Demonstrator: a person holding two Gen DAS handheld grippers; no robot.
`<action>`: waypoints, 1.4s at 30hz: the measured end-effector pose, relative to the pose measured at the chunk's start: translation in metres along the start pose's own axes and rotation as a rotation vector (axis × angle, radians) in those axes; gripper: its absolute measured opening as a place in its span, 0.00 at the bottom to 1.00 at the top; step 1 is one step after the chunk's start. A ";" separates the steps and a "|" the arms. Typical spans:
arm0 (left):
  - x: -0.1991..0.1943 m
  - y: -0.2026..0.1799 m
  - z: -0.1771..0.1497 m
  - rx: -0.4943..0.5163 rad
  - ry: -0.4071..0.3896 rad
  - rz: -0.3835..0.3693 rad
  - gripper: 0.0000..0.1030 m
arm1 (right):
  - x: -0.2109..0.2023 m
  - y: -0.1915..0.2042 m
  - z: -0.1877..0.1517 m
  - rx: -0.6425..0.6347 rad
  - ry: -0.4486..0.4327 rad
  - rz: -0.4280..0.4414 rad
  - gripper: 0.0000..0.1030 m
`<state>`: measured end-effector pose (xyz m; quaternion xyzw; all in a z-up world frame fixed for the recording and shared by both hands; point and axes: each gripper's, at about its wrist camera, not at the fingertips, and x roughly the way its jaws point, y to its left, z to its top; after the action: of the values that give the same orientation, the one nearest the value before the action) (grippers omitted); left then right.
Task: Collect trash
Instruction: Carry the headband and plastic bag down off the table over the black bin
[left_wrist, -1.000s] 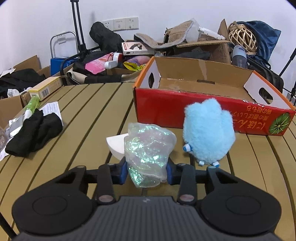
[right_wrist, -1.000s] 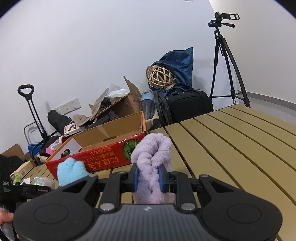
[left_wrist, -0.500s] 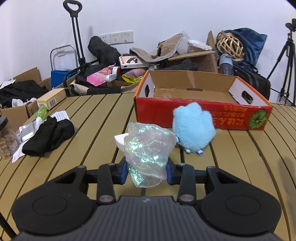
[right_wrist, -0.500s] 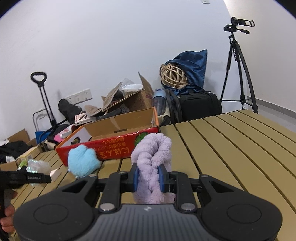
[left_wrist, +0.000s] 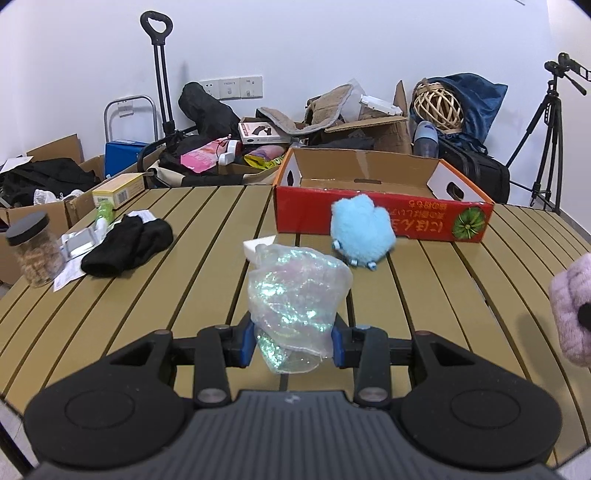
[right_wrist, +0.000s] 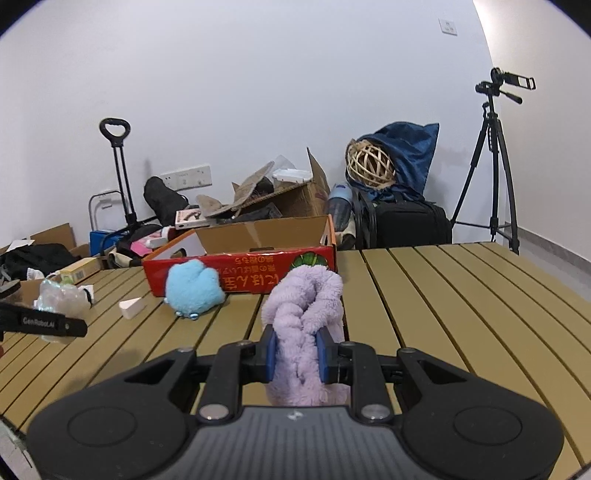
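Two grippers each hold something above the slatted tan wooden table (left_wrist: 147, 306); the left gripper (left_wrist: 293, 341) pinches a crumpled iridescent clear plastic wrapper (left_wrist: 295, 299) between its blue pads, and the right gripper (right_wrist: 295, 354) is clamped on a fluffy lilac cloth (right_wrist: 304, 314); only the left view shows the black sock (left_wrist: 129, 245) and the black-lidded jar (left_wrist: 33, 253); both show the fluffy blue plush toy (left_wrist: 360, 230) just before the red cardboard tray (left_wrist: 384, 218), and the white wedge (right_wrist: 131, 307) near it.
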<state>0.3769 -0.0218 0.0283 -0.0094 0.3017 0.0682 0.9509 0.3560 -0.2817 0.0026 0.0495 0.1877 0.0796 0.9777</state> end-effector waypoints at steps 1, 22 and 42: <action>-0.004 0.001 -0.003 0.000 0.000 -0.002 0.38 | -0.005 0.001 0.000 -0.004 -0.006 0.003 0.20; -0.107 0.028 -0.101 0.050 -0.027 -0.072 0.38 | -0.103 0.032 -0.069 -0.062 0.003 0.120 0.20; -0.131 0.053 -0.220 0.060 0.146 -0.089 0.38 | -0.133 0.079 -0.177 -0.205 0.341 0.246 0.20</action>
<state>0.1382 0.0013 -0.0749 0.0005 0.3713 0.0160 0.9284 0.1569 -0.2154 -0.1034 -0.0419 0.3335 0.2240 0.9148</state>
